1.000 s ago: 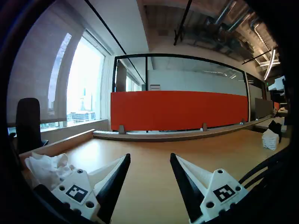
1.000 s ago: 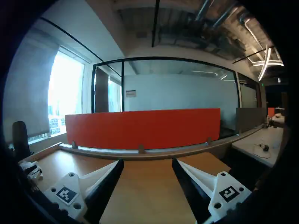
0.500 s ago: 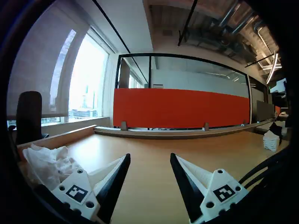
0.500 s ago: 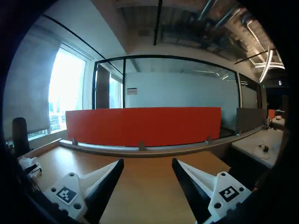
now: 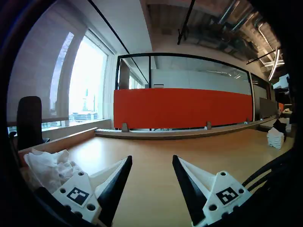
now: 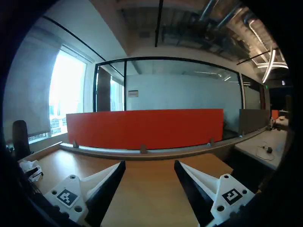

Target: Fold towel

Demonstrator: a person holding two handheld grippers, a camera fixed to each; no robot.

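Left gripper [image 5: 151, 157] — jaws apart, holding nothing, over wooden desk [image 5: 159, 145]. Right gripper [image 6: 149, 163] — jaws apart, holding nothing. Towel [image 5: 46, 168]: white, crumpled, on desk at 8 o'clock, left gripper view. Orange divider [image 5: 181, 108] at 12 o'clock.

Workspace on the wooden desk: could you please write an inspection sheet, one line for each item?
Surface: wooden desk, flat, with window glare.
Job's things: crumpled white cloth, probably towels, at the left; folded white stack far right.
Clutter: nothing seen.
Grippers: left gripper open, holding nothing; right gripper open, holding nothing.
Cables: black cables beside the left gripper.
Surroundings: orange divider along the desk's far edge, window, black chair.
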